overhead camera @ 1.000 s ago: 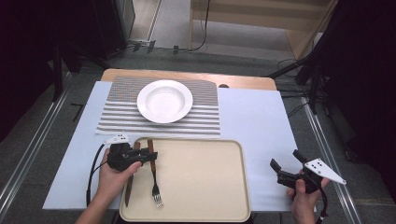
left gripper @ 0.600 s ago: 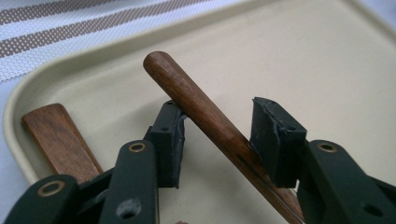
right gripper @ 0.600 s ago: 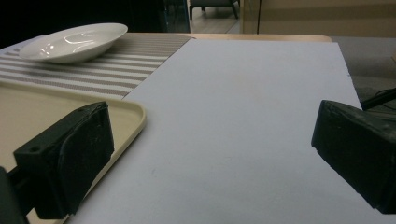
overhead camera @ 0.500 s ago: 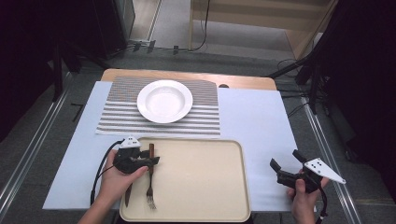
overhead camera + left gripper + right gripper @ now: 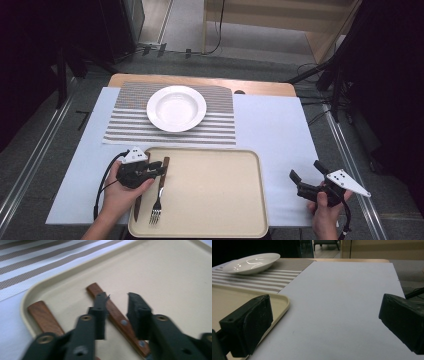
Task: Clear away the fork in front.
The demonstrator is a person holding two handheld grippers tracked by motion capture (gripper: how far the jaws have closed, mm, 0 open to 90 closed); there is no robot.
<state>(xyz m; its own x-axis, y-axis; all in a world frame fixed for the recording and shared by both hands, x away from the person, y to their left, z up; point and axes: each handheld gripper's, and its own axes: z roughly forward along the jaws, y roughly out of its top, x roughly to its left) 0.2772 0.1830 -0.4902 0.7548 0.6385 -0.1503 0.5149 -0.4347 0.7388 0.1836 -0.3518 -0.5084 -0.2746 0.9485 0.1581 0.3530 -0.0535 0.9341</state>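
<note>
A beige tray (image 5: 215, 200) lies at the table's near edge. On its left side lies a fork (image 5: 159, 195) with a wooden handle (image 5: 113, 313), and a wooden-handled knife (image 5: 137, 206) rests along the tray's left rim. My left gripper (image 5: 161, 169) (image 5: 117, 306) hovers low over the fork handle. Its jaws have just been closing and now straddle the handle, with a small gap still showing at the right pad. My right gripper (image 5: 306, 172) (image 5: 325, 325) stands open and holds nothing, above the white table cover right of the tray.
A white plate (image 5: 176, 108) (image 5: 252, 263) sits on a striped placemat (image 5: 220, 125) beyond the tray. The white cover (image 5: 270, 125) stretches to the right. Dark floor and metal rails flank the table.
The left gripper shifted slightly toward the near edge and its jaws narrowed around the fork handle. The fork's tine end drifted a little left. The right gripper has not moved.
</note>
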